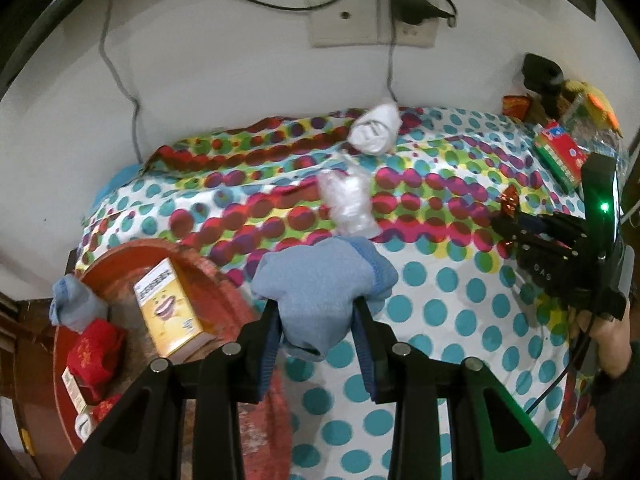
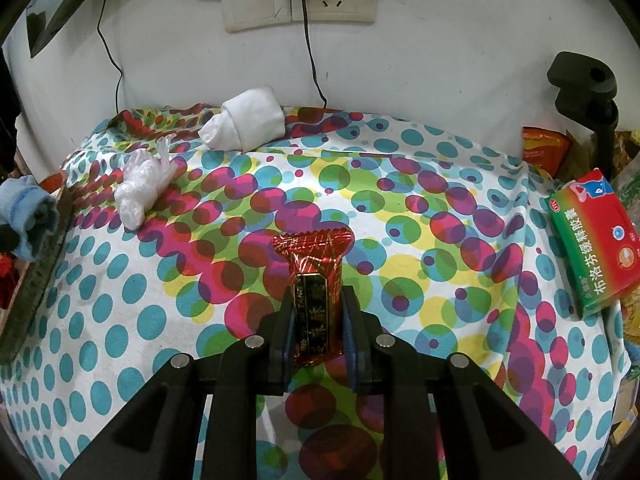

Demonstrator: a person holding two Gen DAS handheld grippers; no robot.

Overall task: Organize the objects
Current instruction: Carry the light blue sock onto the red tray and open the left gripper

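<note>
Pinching a balled blue sock (image 1: 320, 292), the left gripper (image 1: 318, 332) has its jaws closed on the lower part of the bundle, which bulges out above and ahead of the pads; it looks soft and light, so it should squash rather than slip, and a hold across its thick middle seems safest. Down to the left of that gripper sits a red tray (image 1: 224, 280) holding a yellow box (image 1: 170, 312), another blue sock (image 1: 72, 304) and a red packet (image 1: 94, 354), likely where the bundle belongs. The right gripper (image 2: 318, 330) is pressed nearly together on a red foil-wrapped candy (image 2: 314, 280), gripped at its flat sides with the crimped end poking forward; the wrapper looks slick and crinkly, the contents probably brittle, so gentle pressure on the broad faces suits it. Ahead and to its left on the spotted counter (image 2: 120, 320) lie a crumpled clear plastic bag (image 2: 140, 188) and a rolled white sock (image 2: 248, 124); to its right rests a green-and-red medicine box (image 2: 592, 248).
</note>
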